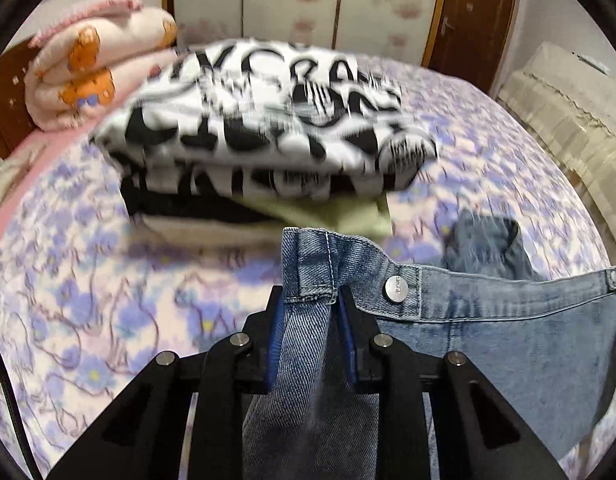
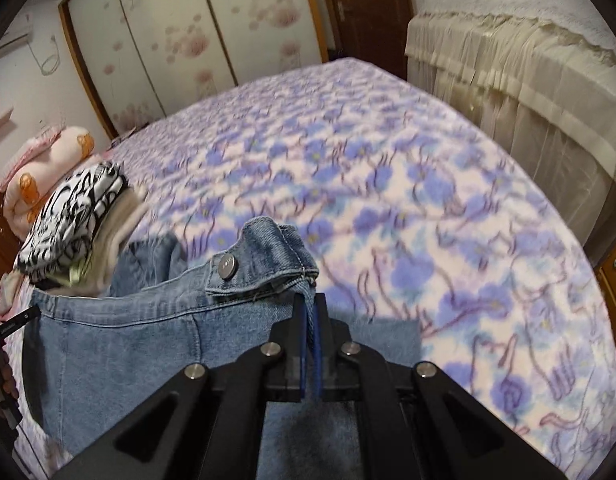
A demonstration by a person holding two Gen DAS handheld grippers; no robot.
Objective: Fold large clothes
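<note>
— Purple-flowered bedspread (image 2: 387,184) covers the whole bed; what sits on it at the left?

— Far left, a rolled pink blanket (image 1: 88,68) with orange bears. Beside it a stack of folded clothes (image 1: 264,132), the black-and-white lettered top uppermost, a pale green piece at the bottom edge.

— And the jeans (image 1: 487,320)?

— Held up between both tools, waistband stretched, a metal button (image 1: 396,290) showing. The left gripper (image 1: 309,304) is clamped on one waistband end, the right gripper (image 2: 309,312) pinches the other end.

— Behind?

— Sliding wardrobe doors (image 2: 188,40) with pink blossoms, a brown door (image 1: 475,20), then cream-covered furniture (image 2: 527,60) at right.
</note>
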